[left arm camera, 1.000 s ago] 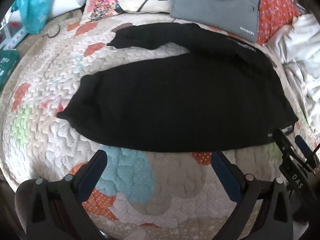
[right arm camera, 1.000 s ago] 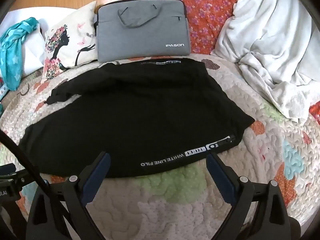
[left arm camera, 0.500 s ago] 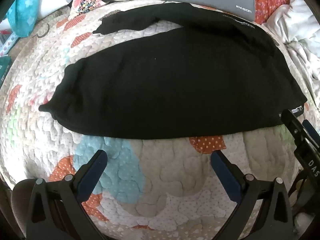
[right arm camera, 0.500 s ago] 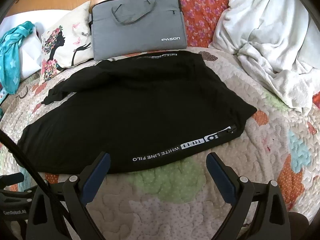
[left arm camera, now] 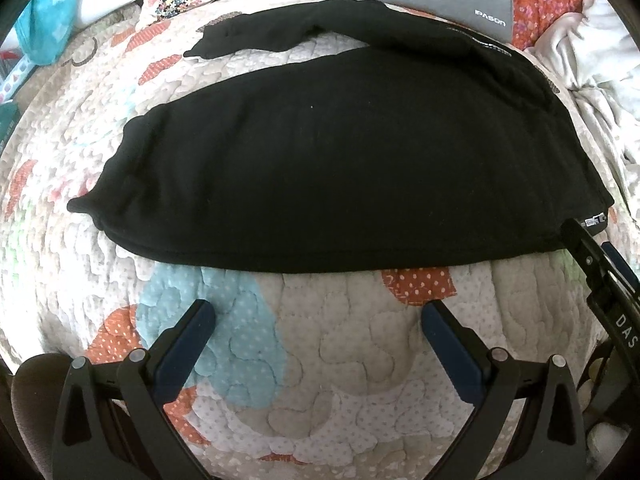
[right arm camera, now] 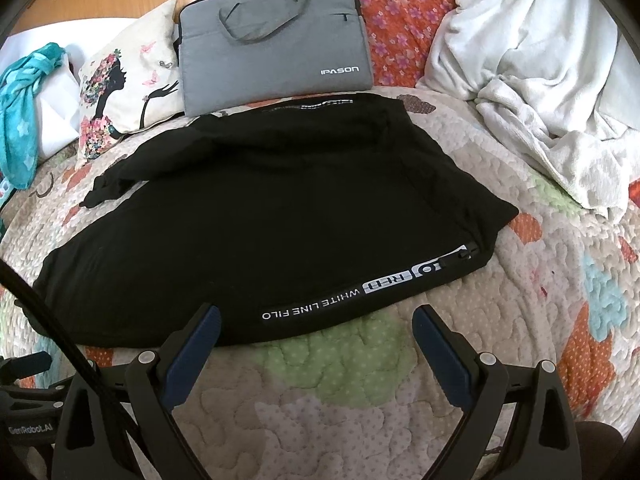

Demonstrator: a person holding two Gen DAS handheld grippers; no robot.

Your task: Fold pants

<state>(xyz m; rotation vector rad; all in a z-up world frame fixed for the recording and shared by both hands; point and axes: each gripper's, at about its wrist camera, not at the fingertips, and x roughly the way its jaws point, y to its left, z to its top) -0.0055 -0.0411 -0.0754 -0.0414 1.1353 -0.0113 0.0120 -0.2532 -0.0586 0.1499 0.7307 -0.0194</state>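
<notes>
Black pants [left arm camera: 340, 168] lie spread flat on a patchwork quilt [left arm camera: 328, 360], the near leg broad, the far leg [left arm camera: 280, 36] angled off to the back left. White lettering [right arm camera: 360, 292] runs along the near hem in the right wrist view, where the pants [right arm camera: 280, 216] fill the middle. My left gripper [left arm camera: 318, 316] is open, hovering over bare quilt just short of the near edge. My right gripper [right arm camera: 316, 320] is open too, its left fingertip at the hem by the lettering. Neither holds cloth. The right gripper's body [left arm camera: 600, 280] shows at the left view's right edge.
A grey laptop bag [right arm camera: 272, 40] leans at the back against a red floral cushion [right arm camera: 404, 12]. A printed pillow [right arm camera: 120, 92] and teal cloth [right arm camera: 24, 100] sit back left. A rumpled white blanket [right arm camera: 540, 72] lies at the right.
The left gripper's view has shifted slightly back and right from the pants edge after nearing it. The right gripper has edged closer to the lettered hem. Both stay open.
</notes>
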